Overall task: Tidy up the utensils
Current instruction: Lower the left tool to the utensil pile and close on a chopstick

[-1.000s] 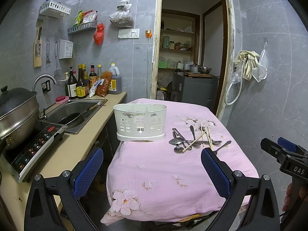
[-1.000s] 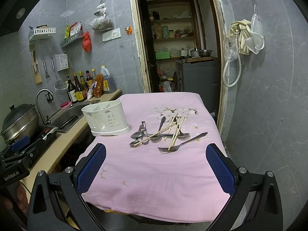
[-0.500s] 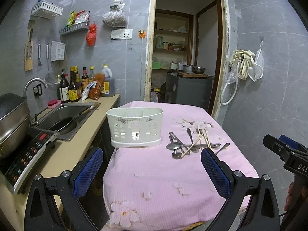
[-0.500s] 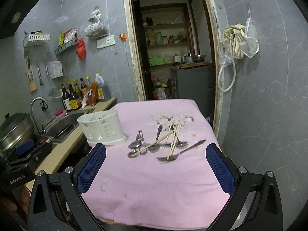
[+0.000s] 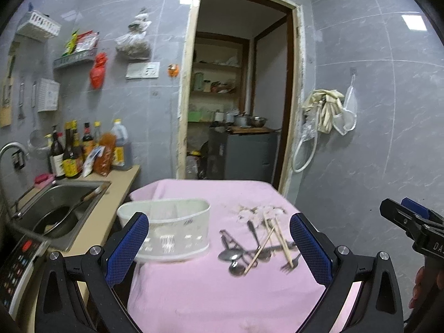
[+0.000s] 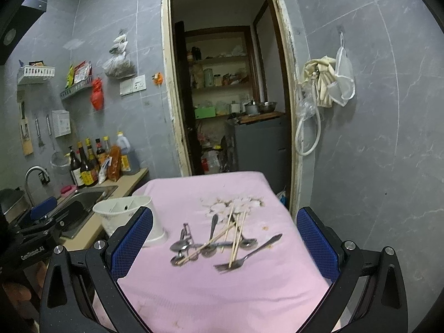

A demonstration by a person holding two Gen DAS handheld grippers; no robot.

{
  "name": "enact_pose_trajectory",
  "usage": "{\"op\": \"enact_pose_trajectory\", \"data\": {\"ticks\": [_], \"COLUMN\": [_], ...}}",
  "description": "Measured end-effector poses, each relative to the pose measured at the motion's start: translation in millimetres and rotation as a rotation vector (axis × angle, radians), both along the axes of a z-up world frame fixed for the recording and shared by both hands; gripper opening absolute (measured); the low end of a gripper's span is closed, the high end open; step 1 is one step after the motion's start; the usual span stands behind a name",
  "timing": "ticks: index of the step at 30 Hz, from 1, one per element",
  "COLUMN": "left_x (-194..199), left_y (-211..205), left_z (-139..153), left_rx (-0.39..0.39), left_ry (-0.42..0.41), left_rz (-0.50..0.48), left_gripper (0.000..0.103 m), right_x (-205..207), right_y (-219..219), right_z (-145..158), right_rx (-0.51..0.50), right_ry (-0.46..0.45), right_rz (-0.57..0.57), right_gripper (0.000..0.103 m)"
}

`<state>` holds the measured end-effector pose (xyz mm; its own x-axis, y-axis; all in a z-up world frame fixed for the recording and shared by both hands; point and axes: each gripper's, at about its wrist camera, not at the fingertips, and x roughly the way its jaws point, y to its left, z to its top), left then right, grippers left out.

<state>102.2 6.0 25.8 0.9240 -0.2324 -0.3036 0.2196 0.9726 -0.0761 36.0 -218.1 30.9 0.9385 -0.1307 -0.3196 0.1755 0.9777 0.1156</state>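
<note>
Two tongs, left tongs (image 5: pixel 219 245) and right tongs (image 6: pixel 224 245), both spread wide, gripping nothing, above pink-clothed counter (image 6: pixel 222 291). Loose pile of metal spoons, fork and wooden chopsticks (image 6: pixel 219 242) lies mid-counter, just right of white perforated plastic utensil caddy (image 5: pixel 169 227).

Both wrist cameras look forward between their own wide-set jaws, from the near end of the pink tabletop (image 5: pixel 222 291) toward the doorway (image 6: pixel 227 97) at upper centre of each frame. The left view sits further left, nearer the sink (image 5: pixel 55 208). Both share the white caddy (image 6: pixel 125 216), the utensil pile (image 5: pixel 255 247) and the tiled walls.
</note>
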Motion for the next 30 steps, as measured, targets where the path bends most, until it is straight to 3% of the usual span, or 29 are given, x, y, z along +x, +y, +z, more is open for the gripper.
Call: {"op": "enact_pose_trajectory", "data": {"ticks": [11,17,24,26,28,30], "left_x": [53,93,156,173,191,210], "left_y": [-32,-62,-102,-110,-118,-125], "left_z": [2,-6,-32,-42,-53,-63], "left_rx": [-0.005,0.015,0.025,0.015,0.007,0.003], "left_ry": [-0.027,0.001,0.091,0.128,0.172,0.211], "left_rz": [-0.042,-0.068,-0.104,-0.114,-0.121,-0.126], "left_gripper": [0.102,0.102,0.102,0.098,0.090,0.085], "right_x": [57,119,193,209,230,245], "right_y": [-40,-78,-110,-116,-123,-125], "right_z": [3,-20,-63,-73,-89,-104], "right_rx": [0.011,0.058,0.095,0.119,0.141,0.156], "right_ry": [-0.010,0.073,0.209,0.239,0.285,0.325], "right_rz": [-0.001,0.036,0.087,0.098,0.117,0.139], "right_gripper": [0.102,0.102,0.101,0.096,0.077,0.070]}}
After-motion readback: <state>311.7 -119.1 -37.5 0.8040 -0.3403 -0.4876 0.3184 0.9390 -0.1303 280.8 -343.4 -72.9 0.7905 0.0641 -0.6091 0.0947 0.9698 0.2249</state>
